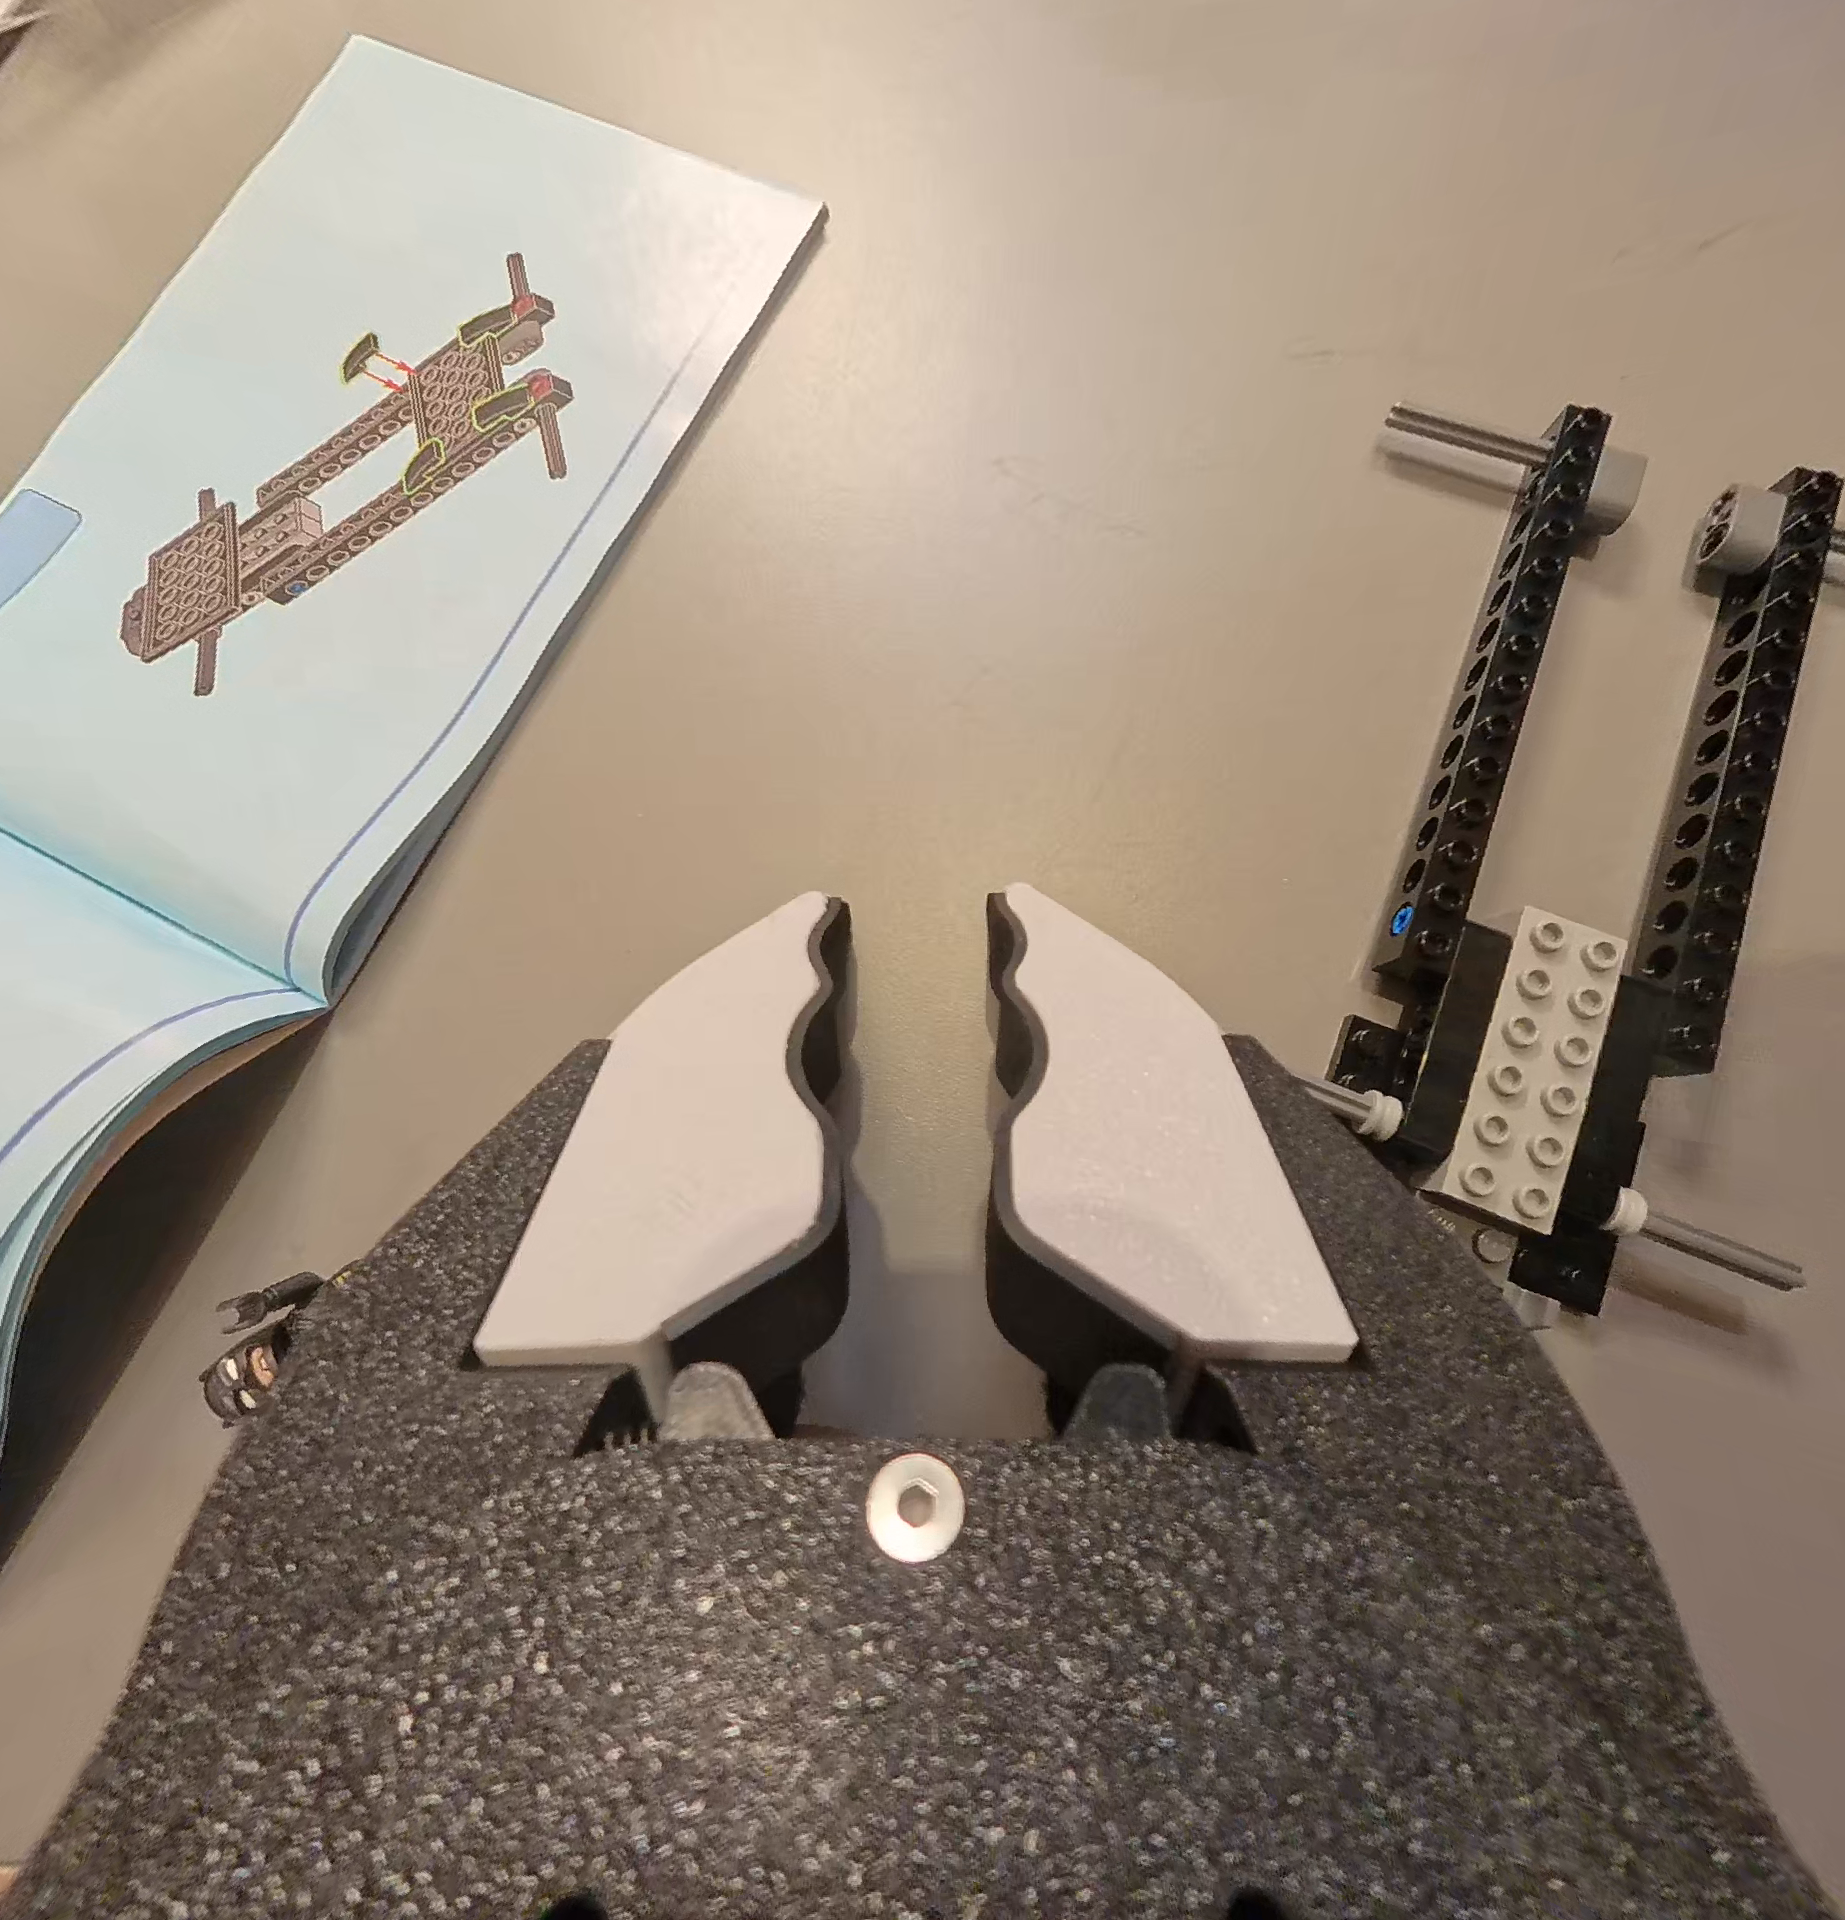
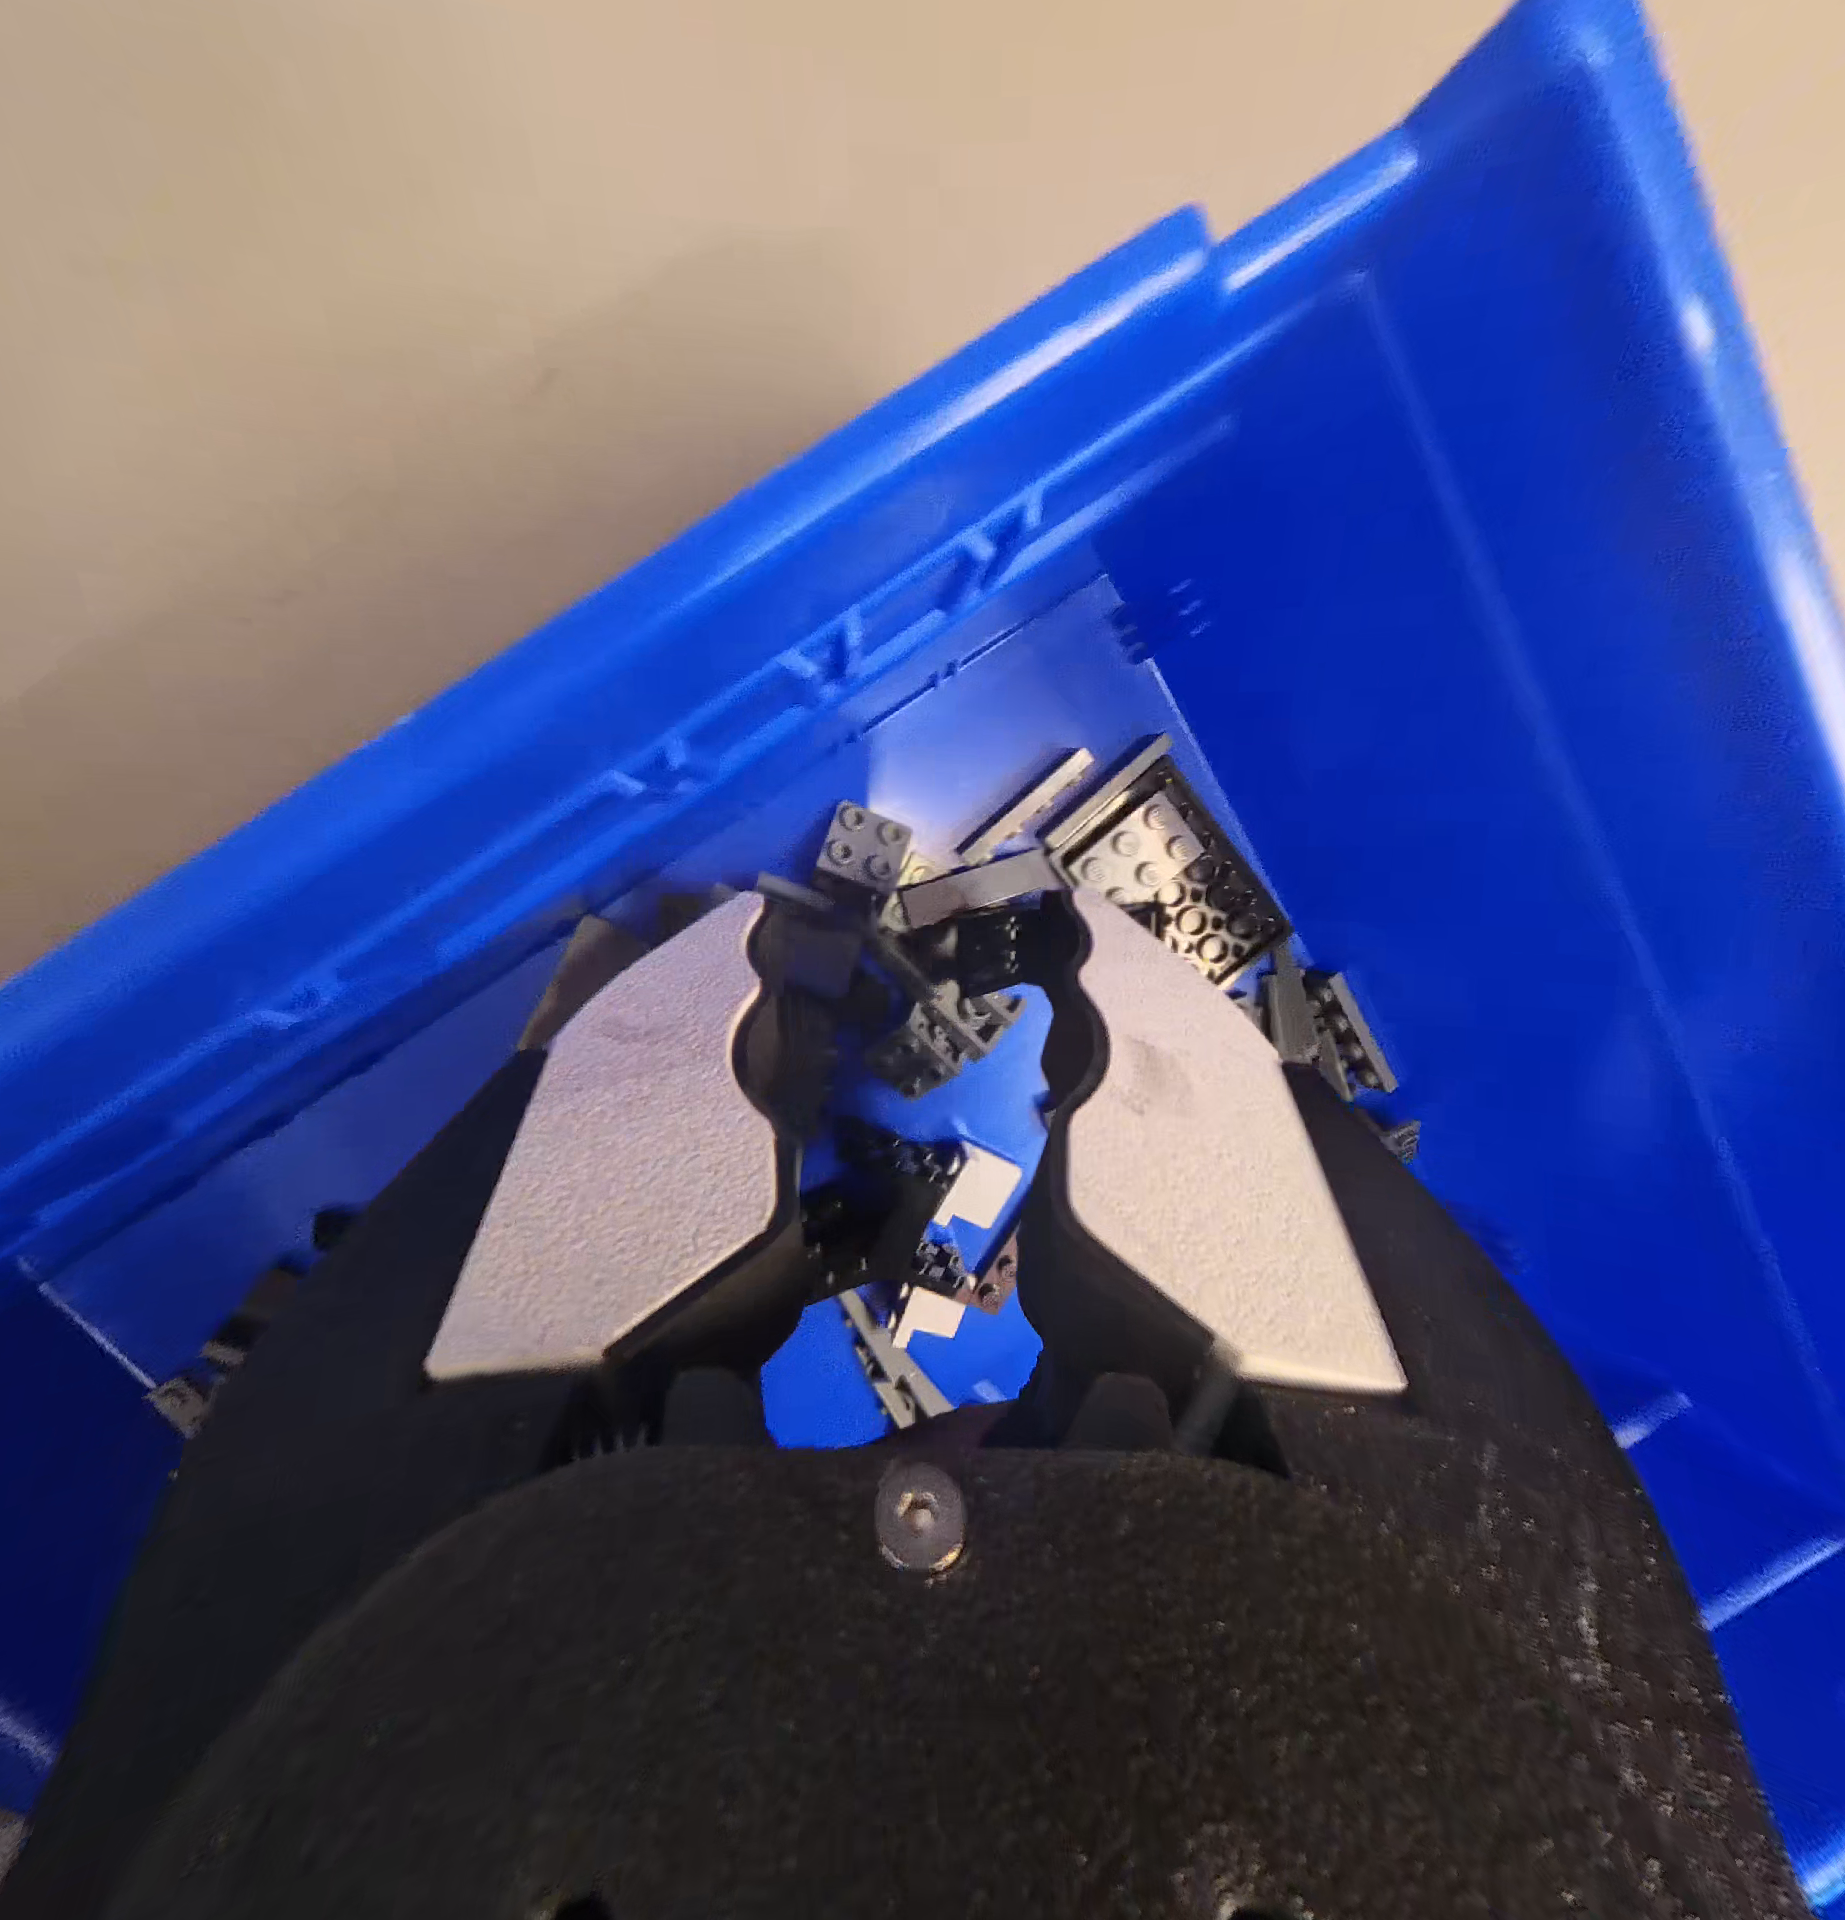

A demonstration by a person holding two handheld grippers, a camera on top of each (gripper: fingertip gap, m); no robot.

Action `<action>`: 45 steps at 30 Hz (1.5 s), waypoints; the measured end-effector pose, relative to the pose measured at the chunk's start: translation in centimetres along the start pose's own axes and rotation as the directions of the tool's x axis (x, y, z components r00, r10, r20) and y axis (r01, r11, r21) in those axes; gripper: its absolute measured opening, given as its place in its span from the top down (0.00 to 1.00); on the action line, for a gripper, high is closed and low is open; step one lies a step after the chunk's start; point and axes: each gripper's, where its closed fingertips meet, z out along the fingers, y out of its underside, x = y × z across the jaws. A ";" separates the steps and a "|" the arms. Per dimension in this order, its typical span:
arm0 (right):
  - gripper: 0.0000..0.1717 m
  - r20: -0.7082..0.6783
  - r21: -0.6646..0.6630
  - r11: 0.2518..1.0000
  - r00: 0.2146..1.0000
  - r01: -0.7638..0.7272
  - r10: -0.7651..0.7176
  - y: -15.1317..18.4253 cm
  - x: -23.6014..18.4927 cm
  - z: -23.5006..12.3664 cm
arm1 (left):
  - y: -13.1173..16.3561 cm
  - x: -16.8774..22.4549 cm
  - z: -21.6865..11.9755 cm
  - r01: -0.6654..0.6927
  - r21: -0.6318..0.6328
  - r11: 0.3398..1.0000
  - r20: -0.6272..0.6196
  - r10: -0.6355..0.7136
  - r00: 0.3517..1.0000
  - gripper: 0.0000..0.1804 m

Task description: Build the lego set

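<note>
The left gripper is hovering over the bare grey-brown tabletop, its fingers spread a little with only table showing between them, while an open instruction booklet is lying to its left and a part-built black brick frame capped by a light grey studded plate is lying just to its right. The right gripper is reaching down into a blue plastic bin, its fingers spread wide among a loose heap of dark grey and black bricks; motion blur is hiding whether either pad is pressing on a piece.
</note>
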 end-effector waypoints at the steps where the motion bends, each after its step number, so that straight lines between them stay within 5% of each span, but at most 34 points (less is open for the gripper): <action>1: 0.72 0.006 0.000 1.000 1.000 0.006 -0.006 0.1 -0.2 -0.1 | 0.0 0.0 0.0 0.003 0.000 1.000 -0.003 -0.003 1.000 0.86; 15: 0.83 -0.230 -0.059 0.997 0.972 -0.059 0.044 2.7 7.1 0.4 | -0.1 -0.4 0.2 0.044 -0.004 0.999 -0.007 -0.044 0.999 0.86; 25: 0.80 -0.115 -0.103 0.994 0.992 0.038 -0.050 3.0 2.6 0.7 | -0.1 -0.7 0.2 0.064 -0.002 0.998 -0.006 -0.064 0.998 0.89; 32: 0.83 -0.247 -0.050 0.997 0.968 -0.052 0.038 2.3 7.1 0.2 | -0.1 -0.7 0.2 0.067 -0.002 0.998 -0.004 -0.067 0.998 0.89; 37: 0.92 -0.253 -0.064 0.996 0.966 -0.070 0.051 2.6 6.8 1.3 | -0.1 -0.7 0.2 0.060 -0.003 0.998 0.005 -0.060 0.998 0.89; 45: 0.80 -0.187 -0.178 0.984 0.982 -0.024 -0.010 5.0 3.2 -0.1 | -0.1 -0.8 0.2 0.075 -0.002 0.997 -0.003 -0.075 0.997 0.89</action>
